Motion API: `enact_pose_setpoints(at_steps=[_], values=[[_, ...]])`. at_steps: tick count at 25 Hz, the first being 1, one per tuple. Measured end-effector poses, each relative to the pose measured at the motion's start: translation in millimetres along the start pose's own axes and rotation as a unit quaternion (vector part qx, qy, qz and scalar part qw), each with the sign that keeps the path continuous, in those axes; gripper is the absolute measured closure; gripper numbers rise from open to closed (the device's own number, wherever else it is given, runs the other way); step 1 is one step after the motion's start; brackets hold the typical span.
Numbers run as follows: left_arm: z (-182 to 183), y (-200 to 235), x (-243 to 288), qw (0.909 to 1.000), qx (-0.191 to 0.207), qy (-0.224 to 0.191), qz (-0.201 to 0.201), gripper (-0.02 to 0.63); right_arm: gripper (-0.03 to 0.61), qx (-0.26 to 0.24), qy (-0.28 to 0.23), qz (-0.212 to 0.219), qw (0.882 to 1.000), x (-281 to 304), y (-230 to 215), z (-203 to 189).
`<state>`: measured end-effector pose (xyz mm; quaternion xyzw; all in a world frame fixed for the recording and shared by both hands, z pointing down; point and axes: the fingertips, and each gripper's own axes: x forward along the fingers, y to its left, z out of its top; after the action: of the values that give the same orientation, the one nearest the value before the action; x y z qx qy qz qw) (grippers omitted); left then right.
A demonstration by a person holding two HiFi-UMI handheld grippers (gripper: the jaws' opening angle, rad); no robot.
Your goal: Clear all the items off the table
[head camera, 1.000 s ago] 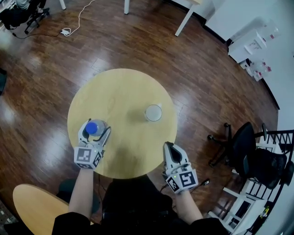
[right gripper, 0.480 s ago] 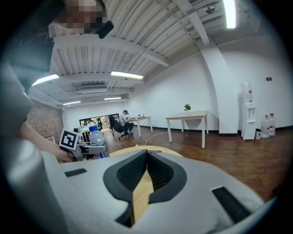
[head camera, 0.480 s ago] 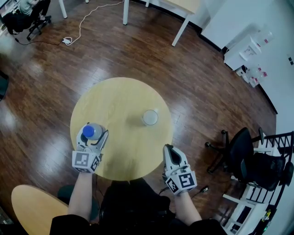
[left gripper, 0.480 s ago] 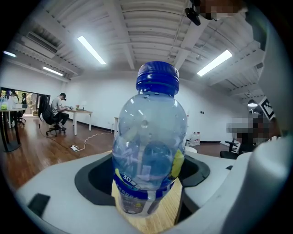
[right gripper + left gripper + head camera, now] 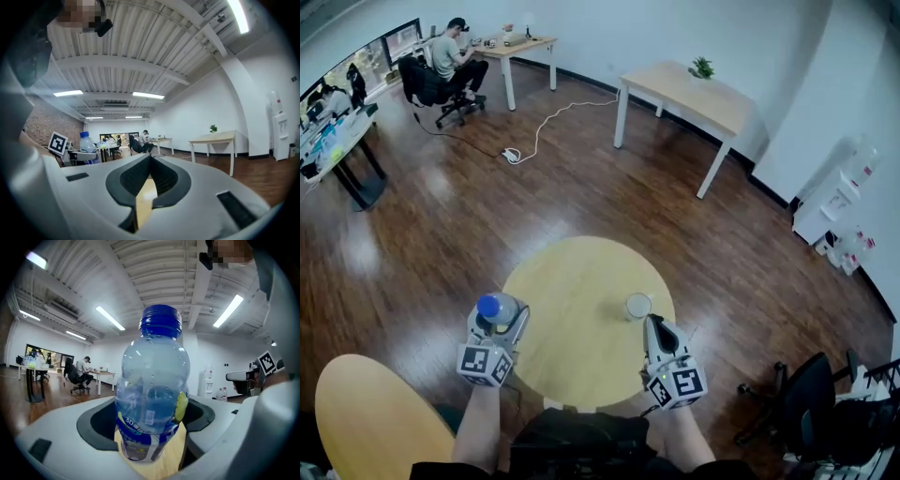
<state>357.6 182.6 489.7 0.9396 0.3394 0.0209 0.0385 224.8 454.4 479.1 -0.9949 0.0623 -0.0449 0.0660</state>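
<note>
Table: a round wooden table on a dark wood floor, seen from above.
Bottle: a clear water bottle with a blue cap, at the table's left edge.
Bottle axis: upright, long axis vertical, cap pointing up.
Bottle base: whether it touches the table cannot be told.
Left gripper: the left gripper has its jaws clamped on the bottle's lower body, one on each side.
Right gripper: the right gripper is over the table's near right edge, jaws pressed together with nothing between them.
Glass: a small clear glass stands near the right edge, just beyond the right gripper's tips.
Around: a rectangular table with a small plant far off; a seated person at a desk; a black office chair at lower right.
In the way: the glass is the only thing between the two grippers.
</note>
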Motion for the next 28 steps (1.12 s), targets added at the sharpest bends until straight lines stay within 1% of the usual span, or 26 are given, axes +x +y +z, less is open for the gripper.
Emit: enact_pose_setpoints(at_steps=[2, 5, 8, 10, 13, 15, 17, 20, 22, 24, 26, 28], values=[[16, 16, -23, 0.9994, 0.010, -0.014, 0.031, 0.236, 0.577, -0.004, -0.016, 0.047, 0.999, 19, 20, 8], [28, 40, -75, 0.9951, 0.019, -0.031, 0.092, 0.238, 0.577, -0.009, -0.024, 0.121, 0.992, 40, 57, 8], [37, 63, -126, 0.9871, 0.029, -0.037, 0.153, 0.238, 0.577, -0.012, -0.023, 0.179, 0.983, 55, 94, 8], [38, 76, -159, 0.9789, 0.033, -0.038, 0.198, 0.238, 0.577, 0.000, -0.028, 0.226, 0.974, 65, 120, 8], [43, 88, -210, 0.9632, 0.034, -0.052, 0.262, 0.238, 0.577, 0.025, -0.039, 0.305, 0.951, 74, 169, 14], [52, 100, -252, 0.9511, 0.036, -0.066, 0.300, 0.238, 0.577, 0.017, -0.042, 0.355, 0.934, 76, 215, 18], [58, 112, -299, 0.9368, 0.039, -0.077, 0.339, 0.238, 0.577, 0.005, -0.045, 0.401, 0.915, 73, 263, 20], [58, 123, -362, 0.9168, 0.037, -0.089, 0.388, 0.238, 0.577, 0.016, -0.053, 0.464, 0.884, 64, 320, 19], [60, 125, -404, 0.9062, 0.037, -0.092, 0.411, 0.238, 0.577, 0.022, -0.054, 0.497, 0.866, 54, 358, 17], [63, 125, -454, 0.8941, 0.042, -0.091, 0.437, 0.238, 0.577, 0.020, -0.046, 0.523, 0.851, 40, 399, 13], [66, 126, -508, 0.8791, 0.044, -0.089, 0.466, 0.238, 0.577, 0.019, -0.040, 0.548, 0.835, 24, 441, 7], [63, 126, -559, 0.8610, 0.037, -0.091, 0.499, 0.238, 0.577, 0.015, -0.033, 0.571, 0.820, 9, 480, 0]])
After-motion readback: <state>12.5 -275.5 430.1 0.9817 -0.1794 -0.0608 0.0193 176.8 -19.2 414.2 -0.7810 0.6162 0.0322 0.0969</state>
